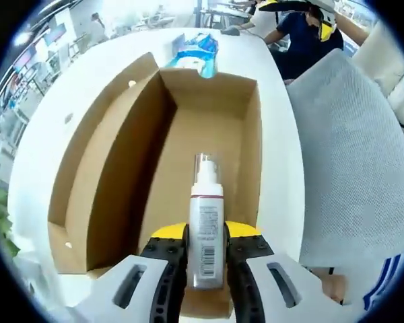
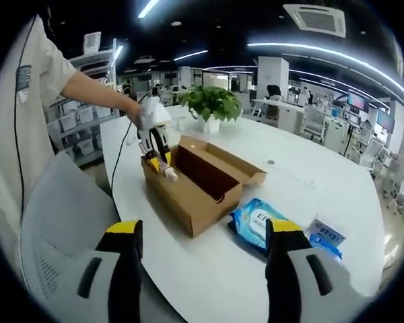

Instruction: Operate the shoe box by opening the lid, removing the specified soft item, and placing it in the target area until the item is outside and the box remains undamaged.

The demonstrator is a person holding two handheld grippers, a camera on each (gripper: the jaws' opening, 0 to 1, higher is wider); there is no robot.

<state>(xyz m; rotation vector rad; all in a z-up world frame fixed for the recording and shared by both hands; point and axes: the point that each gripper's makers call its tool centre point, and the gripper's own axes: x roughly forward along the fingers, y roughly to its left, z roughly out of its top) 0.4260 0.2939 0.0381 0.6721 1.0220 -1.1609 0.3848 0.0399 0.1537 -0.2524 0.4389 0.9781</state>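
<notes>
Left claw [image 1: 207, 259] clamped on a white spray bottle [image 1: 207, 229], jaws pressed against its sides, bottle upright between them over the near end of the open shoe box [image 1: 209, 141]. In the right gripper view, same left claw [image 2: 158, 158] poised at the box's [image 2: 195, 185] end nearest the person's hand [image 2: 145, 111], bottle [image 2: 170, 173] at the rim there. Box lid [image 1: 101, 168] folded out flat beside the box, still attached. Right claw [image 2: 202, 269] spread wide, gripping nothing, held well apart from the box above the white bench [image 2: 289, 182]. Blue wipes pack [image 2: 259, 225] lying on the bench just beside the box; second smaller blue packet [image 2: 326, 235] beyond it. Potted plant [image 2: 212, 104] behind the box. Grey mesh chair [image 1: 350, 155] alongside the bench.
</notes>
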